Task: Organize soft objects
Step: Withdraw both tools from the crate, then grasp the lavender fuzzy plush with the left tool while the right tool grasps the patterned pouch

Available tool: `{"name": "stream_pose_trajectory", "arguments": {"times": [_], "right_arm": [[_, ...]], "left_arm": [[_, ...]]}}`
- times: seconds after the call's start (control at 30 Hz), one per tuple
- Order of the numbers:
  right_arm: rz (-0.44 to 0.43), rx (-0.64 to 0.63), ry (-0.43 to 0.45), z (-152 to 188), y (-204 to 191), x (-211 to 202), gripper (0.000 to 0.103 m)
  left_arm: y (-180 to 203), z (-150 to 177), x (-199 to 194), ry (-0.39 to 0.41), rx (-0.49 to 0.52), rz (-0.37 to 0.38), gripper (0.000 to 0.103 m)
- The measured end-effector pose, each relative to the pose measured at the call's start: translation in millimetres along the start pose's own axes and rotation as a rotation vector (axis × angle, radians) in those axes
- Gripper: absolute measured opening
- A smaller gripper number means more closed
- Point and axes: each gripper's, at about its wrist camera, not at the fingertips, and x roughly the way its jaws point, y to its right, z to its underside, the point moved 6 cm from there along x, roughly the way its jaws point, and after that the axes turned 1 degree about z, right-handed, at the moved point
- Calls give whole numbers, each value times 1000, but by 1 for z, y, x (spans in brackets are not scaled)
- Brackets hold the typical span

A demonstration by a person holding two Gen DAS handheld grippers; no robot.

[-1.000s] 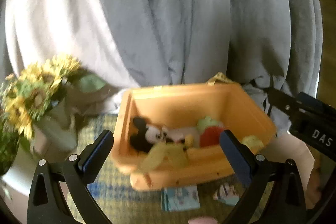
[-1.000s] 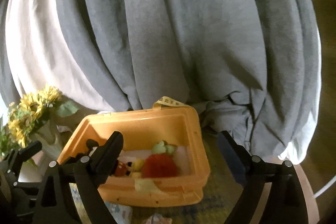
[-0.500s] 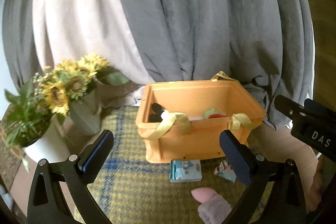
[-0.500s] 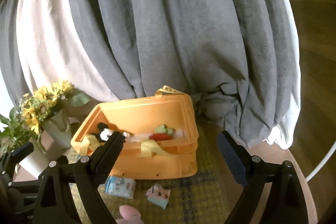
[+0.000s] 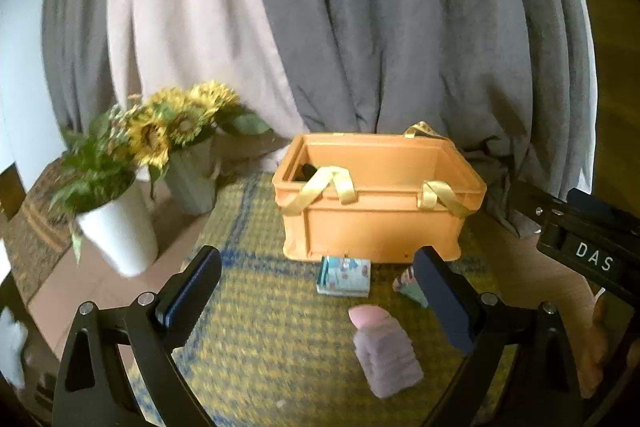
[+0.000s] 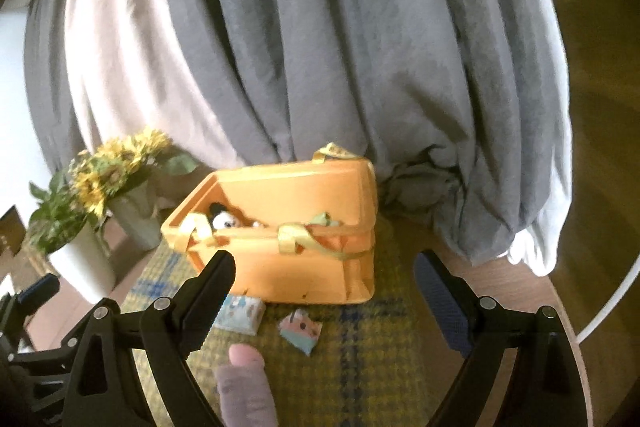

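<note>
You are between picks, by my reading: both tools hang back from the orange crate (image 5: 372,223), each spread wide with nothing between its fingers. The left hand-held gripper (image 5: 316,303) faces the crate's near wall; the right hand-held gripper (image 6: 324,303) sees it from the right and looks down into it.

Inside the crate, on the left, lies one black-and-white plush (image 6: 222,219); something green shows on the right, too hidden to name.

Three soft things wait on the yellow checked mat (image 5: 264,327):
- one patterned packet (image 5: 344,275) touching the crate's near wall
- one smaller patterned pouch (image 6: 301,330) just to its right
- one pink-and-lilac plush (image 5: 384,351), nearest you

The lilac plush looks the likely next pick: lower the left tool over it, straddle its body and squeeze gently, since it will give. Then lift clear of the yellow handles (image 5: 332,183) draped over the near rim.

Two plant pots stand far left: one white pot (image 5: 120,239) and one grey vase (image 5: 192,175) of sunflowers.
</note>
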Motion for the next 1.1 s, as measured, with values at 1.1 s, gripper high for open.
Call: {"name": "stream_pose_trajectory", "arguments": {"times": [1.1], "right_arm": [[-462, -415, -318, 92, 0, 132, 70]], "left_arm": [[81, 122, 62, -309, -190, -295, 70]]}}
